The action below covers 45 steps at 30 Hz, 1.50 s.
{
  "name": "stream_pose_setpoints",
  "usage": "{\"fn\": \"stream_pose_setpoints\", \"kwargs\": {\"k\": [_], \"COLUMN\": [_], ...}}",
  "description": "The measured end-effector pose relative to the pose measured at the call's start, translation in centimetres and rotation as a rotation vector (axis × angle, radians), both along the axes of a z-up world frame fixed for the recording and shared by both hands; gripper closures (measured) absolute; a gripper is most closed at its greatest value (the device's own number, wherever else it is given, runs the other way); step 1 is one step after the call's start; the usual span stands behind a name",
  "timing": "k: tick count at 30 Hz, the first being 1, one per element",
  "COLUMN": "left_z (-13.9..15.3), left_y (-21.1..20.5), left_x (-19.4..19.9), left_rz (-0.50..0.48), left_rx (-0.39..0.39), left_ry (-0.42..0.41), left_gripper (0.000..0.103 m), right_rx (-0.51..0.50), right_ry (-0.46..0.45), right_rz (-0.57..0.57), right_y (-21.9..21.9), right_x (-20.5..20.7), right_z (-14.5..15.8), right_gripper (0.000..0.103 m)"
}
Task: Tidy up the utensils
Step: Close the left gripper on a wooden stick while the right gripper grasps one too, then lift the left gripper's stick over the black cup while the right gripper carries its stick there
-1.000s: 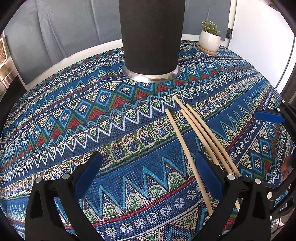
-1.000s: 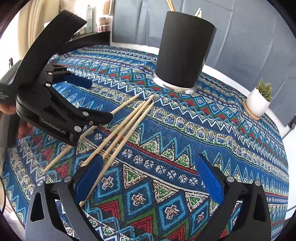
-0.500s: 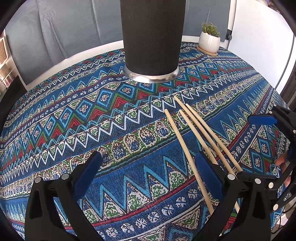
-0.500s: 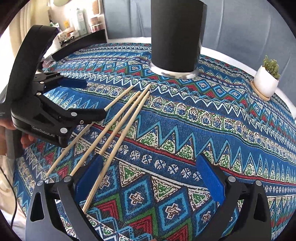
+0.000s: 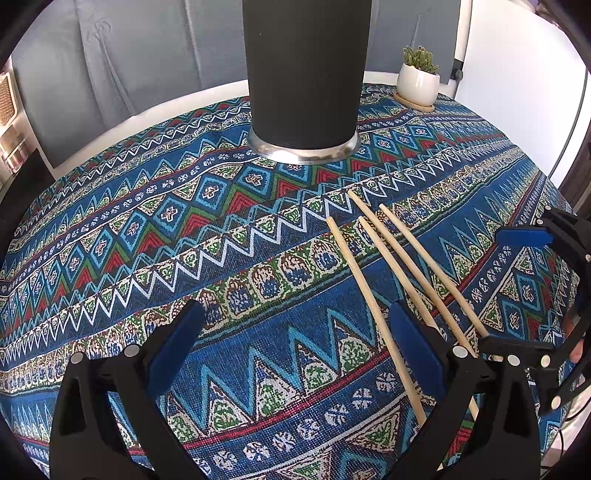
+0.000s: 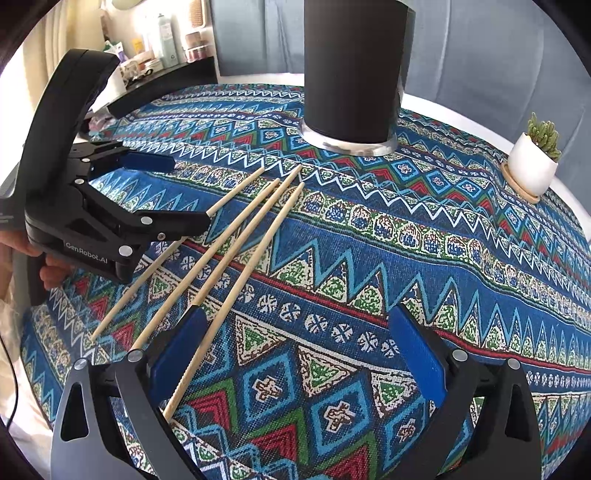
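Several wooden chopsticks [image 5: 369, 306] lie fanned on the patterned tablecloth, their tips towards a tall black holder [image 5: 304, 74] with a metal base. My left gripper [image 5: 295, 347] is open low over the cloth, and one chopstick runs just inside its right pad. My right gripper [image 6: 295, 354] is open with its jaws closing. The rightmost chopstick [image 6: 249, 275] lies between its fingers beside the left pad, and neither pad presses on it. The holder [image 6: 352, 74] stands behind. Each gripper shows in the other's view: the left gripper [image 6: 177, 192] and the right gripper [image 5: 506, 290].
A small cactus in a white pot [image 5: 417, 85] sits on a wooden coaster at the table's far right edge, also in the right wrist view [image 6: 532, 168]. A hand [image 6: 51, 273] holds the left gripper's grip. A shelf with bottles [image 6: 166, 33] stands behind.
My right gripper has come closer to the chopsticks and turned a little, so the holder now stands larger and straight ahead. The left gripper and the chopsticks have stayed put.
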<state>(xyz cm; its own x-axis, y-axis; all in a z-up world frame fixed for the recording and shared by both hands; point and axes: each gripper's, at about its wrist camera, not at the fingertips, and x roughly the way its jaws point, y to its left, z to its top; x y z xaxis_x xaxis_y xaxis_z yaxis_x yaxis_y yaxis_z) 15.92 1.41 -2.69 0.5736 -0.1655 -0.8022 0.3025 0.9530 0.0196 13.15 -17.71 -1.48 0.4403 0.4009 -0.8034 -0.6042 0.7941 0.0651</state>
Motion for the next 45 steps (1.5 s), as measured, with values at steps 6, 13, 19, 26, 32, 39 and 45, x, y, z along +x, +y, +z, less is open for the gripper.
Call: {"fn": "stream_pose_setpoints", "kwargs": {"k": [6,13,19,26,32,39,45], "left_z": [0.6,1.1,1.5,2.1,4.5,8.4,12.0], "left_y": [2.2,5.4,7.2,9.0,10.2,10.4,9.9], "left_x": [-1.4,-2.1,-2.2,-2.5,-2.2,-0.8,1.0], "left_rz": [0.056,0.149,0.189,0.238,0.263,0.263,0.246], "left_rx": [-0.015,-0.038,-0.103,-0.12,-0.12,-0.134,-0.158], "left_ry": [-0.035,-0.02,0.05,0.061,0.027,-0.035,-0.093], "left_gripper": [0.05,0.095,0.098,0.098,0.098,0.098,0.098], "right_rx": [0.032,0.081,0.144,0.224,0.266,0.317,0.361], "right_ry": [0.001,0.07,0.086,0.077,0.056,0.022,-0.032], "right_rz": [-0.092,-0.125,-0.158,-0.191,-0.205,-0.198,-0.17], "right_y": [-3.9,-6.5,-8.5,-11.0,-12.2,-12.1,-11.0], "right_x": [1.0,2.2,2.6,2.9,3.4,4.8,6.3], "right_z": [0.6,0.6,1.3,3.2,4.8,7.7,11.2], "right_gripper": [0.096,0.098,0.098,0.098,0.098,0.098,0.098]}}
